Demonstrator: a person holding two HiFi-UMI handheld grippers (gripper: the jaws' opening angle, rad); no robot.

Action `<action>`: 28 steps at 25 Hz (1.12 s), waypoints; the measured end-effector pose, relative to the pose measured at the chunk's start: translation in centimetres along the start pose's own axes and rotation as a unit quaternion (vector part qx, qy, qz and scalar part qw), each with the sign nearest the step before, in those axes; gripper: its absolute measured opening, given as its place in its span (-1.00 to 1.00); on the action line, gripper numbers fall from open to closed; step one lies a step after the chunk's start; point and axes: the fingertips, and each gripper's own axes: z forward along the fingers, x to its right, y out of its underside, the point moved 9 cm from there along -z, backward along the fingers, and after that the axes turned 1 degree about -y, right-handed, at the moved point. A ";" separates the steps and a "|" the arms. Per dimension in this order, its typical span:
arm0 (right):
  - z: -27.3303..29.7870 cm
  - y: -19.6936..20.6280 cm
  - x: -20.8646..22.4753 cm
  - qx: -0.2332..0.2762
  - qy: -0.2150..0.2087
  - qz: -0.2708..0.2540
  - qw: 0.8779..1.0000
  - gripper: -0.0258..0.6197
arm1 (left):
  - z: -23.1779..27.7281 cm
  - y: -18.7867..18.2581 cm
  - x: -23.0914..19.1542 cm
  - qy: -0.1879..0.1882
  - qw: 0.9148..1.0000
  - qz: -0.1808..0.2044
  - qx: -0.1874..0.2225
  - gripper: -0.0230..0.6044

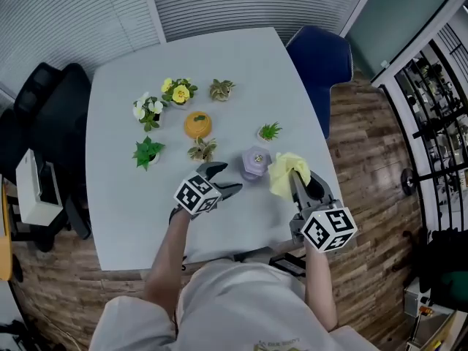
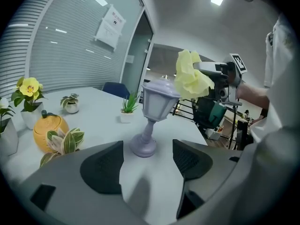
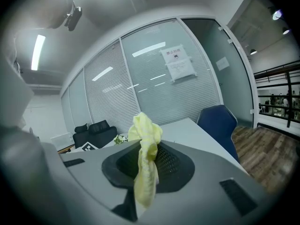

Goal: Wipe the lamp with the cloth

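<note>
Well, the lamp (image 1: pixel 256 163) stands mid-frame, flanked.
My left gripper (image 1: pixel 224 179) gapes empty; right gripper (image 1: pixel 300 183) clamps the cloth (image 1: pixel 284 172); table (image 1: pixel 219 248) edge lies just below.

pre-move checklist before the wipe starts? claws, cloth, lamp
1. Cloth clamped in right claw: ok.
2. Left claw open, nothing between its jaws: ok.
3. Lamp upright on table: ok.
4. Lamp steadied by left claw: not ok, the base sits ahead of the jaws, untouched.
5. Cloth touching lamp: cannot tell, it is close beside the lamp's head.
</note>
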 end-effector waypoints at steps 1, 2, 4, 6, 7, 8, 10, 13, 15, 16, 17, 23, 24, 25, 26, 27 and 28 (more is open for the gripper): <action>0.2 -0.3 0.2 0.001 -0.001 0.000 1.000 -0.73 | 0.3 0.0 -0.2 0.002 1.000 0.004 -0.005 0.06; 0.4 -0.5 0.4 0.001 -0.002 -0.001 1.000 -0.73 | 0.7 -0.1 -0.5 0.005 1.000 0.009 -0.010 0.06; 0.9 -0.7 0.9 -0.001 -0.003 -0.001 1.000 -0.73 | 1.5 0.0 -0.9 0.015 1.000 0.019 -0.018 0.08; 1.2 -0.6 1.2 -0.003 -0.006 0.001 1.000 -0.73 | 2.3 0.1 -1.0 0.027 0.999 0.028 -0.025 0.11; 1.3 -0.5 1.4 -0.003 -0.007 0.003 1.000 -0.73 | 2.6 0.2 -1.1 0.030 0.999 0.035 -0.029 0.11; 1.4 -0.5 1.6 -0.003 -0.008 0.005 1.000 -0.73 | 3.0 0.2 -1.1 0.031 0.998 0.043 -0.033 0.12; 1.8 -0.7 1.8 -0.003 -0.013 0.006 1.000 -0.73 | 3.6 0.1 -1.4 0.032 0.997 0.058 -0.042 0.12; 2.5 -0.8 1.8 -0.005 -0.020 0.006 1.000 -0.73 | 4.3 0.1 -1.8 0.035 0.996 0.071 -0.050 0.13; 2.8 -0.6 1.8 -0.008 -0.022 0.006 1.000 -0.73 | 4.8 0.2 -2.0 0.038 0.995 0.080 -0.056 0.13; 2.9 -0.6 1.8 -0.009 -0.022 0.006 1.000 -0.73 | 5.1 0.2 -2.1 0.039 0.994 0.087 -0.060 0.13; 2.9 -0.6 1.9 -0.009 -0.022 0.006 1.000 -0.73 | 5.4 0.2 -2.1 0.041 0.992 0.096 -0.064 0.14; 3.1 -0.6 2.5 -0.009 -0.021 0.009 1.000 -0.73 | 7.0 0.0 -1.9 0.051 0.983 0.151 -0.094 0.14; 3.1 -0.7 2.6 -0.009 -0.020 0.009 1.000 -0.73 | 7.2 -0.1 -1.9 0.051 0.982 0.157 -0.096 0.14; 3.0 -0.7 2.7 -0.009 -0.019 0.010 1.000 -0.73 | 7.4 -0.2 -1.9 0.050 0.980 0.164 -0.097 0.14; 3.0 -0.8 2.7 -0.009 -0.018 0.011 1.000 -0.73 | 7.5 -0.3 -1.9 0.049 0.979 0.170 -0.098 0.14; 3.0 -0.8 2.7 -0.008 -0.019 0.010 1.000 -0.73 | 7.7 -0.3 -1.9 0.049 0.978 0.175 -0.100 0.14; 3.0 -0.9 2.7 -0.007 -0.019 0.010 1.000 -0.73 | 7.8 -0.3 -1.9 0.050 0.978 0.178 -0.102 0.14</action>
